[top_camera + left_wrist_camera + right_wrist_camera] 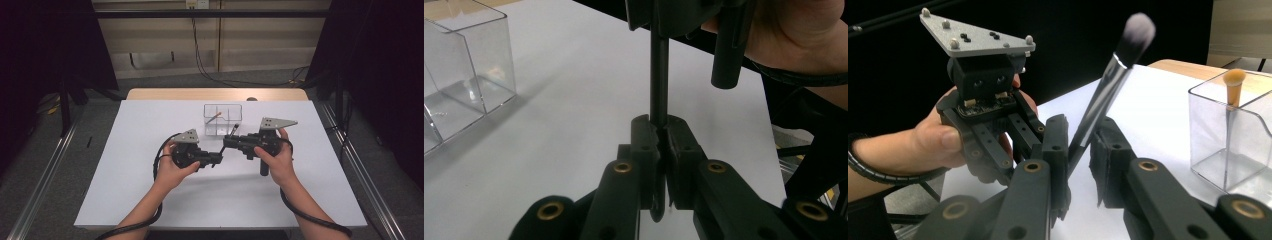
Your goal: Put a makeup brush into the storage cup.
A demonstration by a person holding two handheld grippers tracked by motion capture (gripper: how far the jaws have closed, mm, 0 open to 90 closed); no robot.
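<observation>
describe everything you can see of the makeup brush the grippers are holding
The makeup brush has a slim dark handle, a shiny metal collar and a soft rounded tuft, dark with a pale tip. It is held above the white table, between the two hands. The left gripper clamps the handle's end. The right gripper grips the handle further up, with the tuft tilting up towards the clear box.

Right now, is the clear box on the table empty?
No: in the right gripper view, the clear box has a small brush with an orange tip standing inside it.
</observation>
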